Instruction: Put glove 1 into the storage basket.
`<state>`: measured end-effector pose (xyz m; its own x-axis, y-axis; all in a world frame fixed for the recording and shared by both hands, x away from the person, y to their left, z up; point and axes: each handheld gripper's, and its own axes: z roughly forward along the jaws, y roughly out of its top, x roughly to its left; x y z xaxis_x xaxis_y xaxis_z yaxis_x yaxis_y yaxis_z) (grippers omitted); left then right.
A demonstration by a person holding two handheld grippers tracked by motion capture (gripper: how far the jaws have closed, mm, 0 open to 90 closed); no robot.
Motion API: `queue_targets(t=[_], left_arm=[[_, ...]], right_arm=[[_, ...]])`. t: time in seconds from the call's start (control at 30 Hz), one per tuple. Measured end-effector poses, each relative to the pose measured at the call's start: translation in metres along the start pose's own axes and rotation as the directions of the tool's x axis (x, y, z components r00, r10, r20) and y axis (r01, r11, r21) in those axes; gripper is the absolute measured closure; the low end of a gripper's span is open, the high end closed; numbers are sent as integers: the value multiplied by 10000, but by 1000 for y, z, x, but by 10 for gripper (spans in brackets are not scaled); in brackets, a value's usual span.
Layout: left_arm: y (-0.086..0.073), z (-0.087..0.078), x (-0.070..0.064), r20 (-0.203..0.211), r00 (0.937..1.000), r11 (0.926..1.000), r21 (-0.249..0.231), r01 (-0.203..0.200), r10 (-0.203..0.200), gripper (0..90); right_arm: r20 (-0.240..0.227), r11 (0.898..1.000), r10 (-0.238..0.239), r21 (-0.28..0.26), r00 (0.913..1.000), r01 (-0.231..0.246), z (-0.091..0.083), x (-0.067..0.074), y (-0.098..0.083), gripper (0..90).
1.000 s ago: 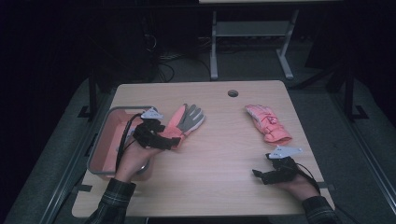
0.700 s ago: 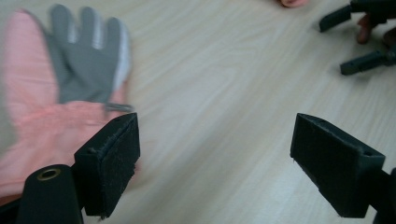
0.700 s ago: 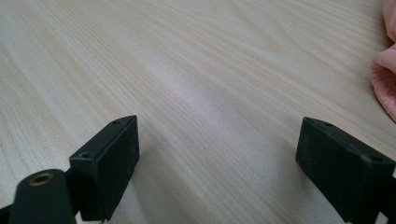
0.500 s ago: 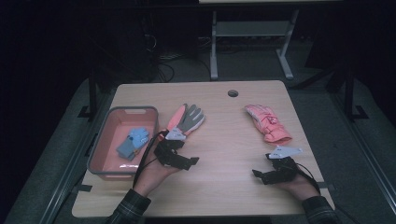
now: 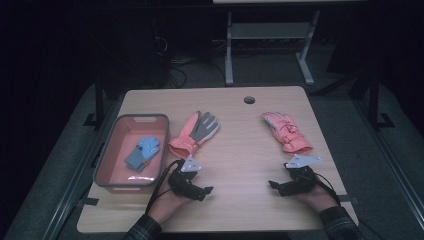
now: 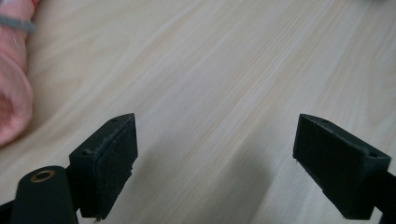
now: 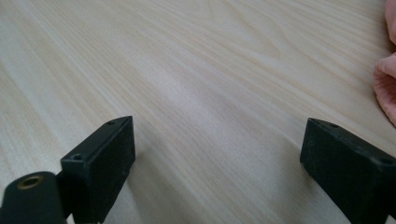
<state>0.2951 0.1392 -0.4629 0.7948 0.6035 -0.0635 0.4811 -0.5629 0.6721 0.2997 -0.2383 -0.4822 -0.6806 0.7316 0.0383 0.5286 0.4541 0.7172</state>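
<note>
1. Pink-and-grey glove (image 5: 195, 132) lies left of the table's (image 5: 240, 165) centre beside the bin (image 5: 111, 155); another pink glove (image 5: 287, 132) lies near the right edge.
2. Left tool (image 5: 192, 187) and right tool (image 5: 290, 185) rest released, holding nothing, near the front edge.
3. Pinching one thin layer likely lets a glove slip free.

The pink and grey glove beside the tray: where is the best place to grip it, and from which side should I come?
Probably the cuff of the pink and grey glove. It lies flat, fingers pointing away, cuff toward the open left gripper, which can likely come from the near side and pinch that bunched edge.
</note>
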Motion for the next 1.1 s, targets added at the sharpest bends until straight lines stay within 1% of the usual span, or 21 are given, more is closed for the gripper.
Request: queue_targets(t=[0.07, 0.13, 0.2, 0.23, 0.27, 0.3, 0.33, 0.4, 0.43, 0.57, 0.63, 0.67, 0.7, 0.73, 0.8, 0.87, 0.97, 1.1], left_arm=[[-4, 3, 1, -91, 10000, 9999, 111, -34, 35, 130], [-7, 5, 1, -210, 9996, 9999, -48, -166, 165, 125], [-9, 6, 2, -367, 9989, 9993, -179, -315, 308, 125], [-11, 6, 3, -383, 9979, 9981, -284, -541, 530, 124], [-13, 6, 4, -363, 9977, 9974, -419, -579, 564, 124], [-15, 6, 5, -349, 9976, 9961, -623, -625, 604, 123], [-15, 5, 5, -333, 9975, 9959, -629, -650, 630, 124], [-15, 5, 5, -316, 9974, 9959, -620, -660, 642, 124], [-15, 5, 5, -318, 9973, 9958, -613, -682, 664, 124], [-15, 5, 5, -330, 9969, 9954, -607, -740, 721, 125], [-15, 5, 5, -310, 9973, 9958, -611, -677, 659, 125], [-15, 5, 5, -310, 9973, 9958, -611, -677, 659, 125], [-16, 5, 5, -315, 9973, 9958, -616, -679, 661, 125], [-16, 5, 5, -304, 9972, 9957, -608, -697, 680, 126], [-16, 5, 4, -274, 9974, 9958, -598, -688, 673, 126], [-16, 5, 4, -253, 9976, 9960, -605, -653, 638, 126], [-16, 5, 4, -245, 9978, 9961, -615, -638, 624, 126], [-15, 5, 3, -251, 9979, 9963, -601, -610, 596, 126]], right_arm=[[32, 10000, 30, -18, 10000, -30, 1, 0, 1, 99], [44, 10000, 33, -15, 10000, -33, 1, 0, 1, 104], [31, 10000, -31, -79, 10000, 31, -1, 0, 0, 140], [-21, 10000, -20, -85, 10000, 20, -2, 1, -1, 148], [-58, 9999, -68, -104, 10000, 67, -2, 1, -1, 168], [-90, 9999, -115, -124, 9999, 113, -2, 2, -1, 221], [-130, 9998, -169, -96, 9998, 167, -4, 2, 0, 294], [-131, 9999, -120, 45, 9998, 120, -7, 3, 3, 384], [-219, 9999, -91, 85, 9997, 93, -8, 2, 5, 453], [-267, 10000, 13, -45, 9996, -14, -15, 0, 13, 655], [-242, 9999, 31, -125, 9997, -34, -20, -3, 16, 767], [-242, 9999, 31, -125, 9997, -34, -20, -3, 16, 767], [-236, 9999, 70, -120, 9997, -73, -22, -4, 17, 812], [-127, 9999, 100, -96, 9999, -102, -25, -7, 21, 887], [-111, 9996, 255, -137, 9996, -257, -28, -13, 25, 900], [-113, 9993, 302, -218, 9995, -304, -31, -18, 30, 900], [121, 9983, 436, -388, 9990, -431, -35, -28, 38, 900], [421, 9946, 693, -809, 9967, -658, -40, -46, 48, 900]])
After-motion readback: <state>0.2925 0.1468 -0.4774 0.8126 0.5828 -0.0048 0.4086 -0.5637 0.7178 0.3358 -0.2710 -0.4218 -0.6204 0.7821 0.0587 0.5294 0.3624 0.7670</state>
